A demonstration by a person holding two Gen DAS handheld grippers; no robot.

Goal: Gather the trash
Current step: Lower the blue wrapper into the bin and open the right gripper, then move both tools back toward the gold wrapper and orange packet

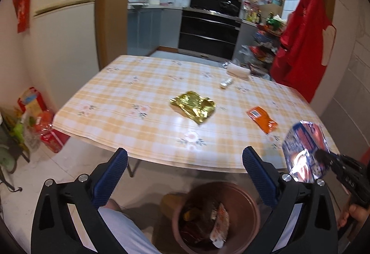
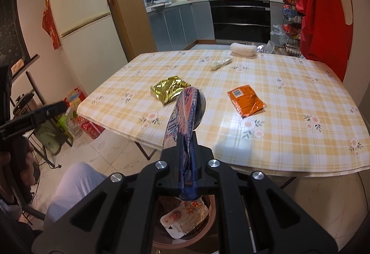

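Note:
My right gripper [image 2: 187, 152] is shut on a blue and red snack wrapper [image 2: 185, 115] and holds it above the brown trash bin [image 2: 209, 226], which holds several wrappers. The same wrapper [image 1: 305, 150] and right gripper [image 1: 323, 157] show at the right of the left wrist view. My left gripper [image 1: 185, 161] is open and empty, above the bin [image 1: 245, 203] at the table's near edge. On the yellow checked table [image 1: 129, 96] lie a gold foil wrapper [image 1: 193, 108], an orange packet [image 1: 262, 118] and a small silver wrapper [image 1: 226, 83].
A rolled white cloth [image 2: 242, 48] lies at the table's far edge. A fridge [image 2: 85, 22] stands at the left, with bags on the floor [image 1: 44, 124] beside it. A red apron [image 2: 323, 11] hangs at the right. My knee [image 2: 74, 182] is by the bin.

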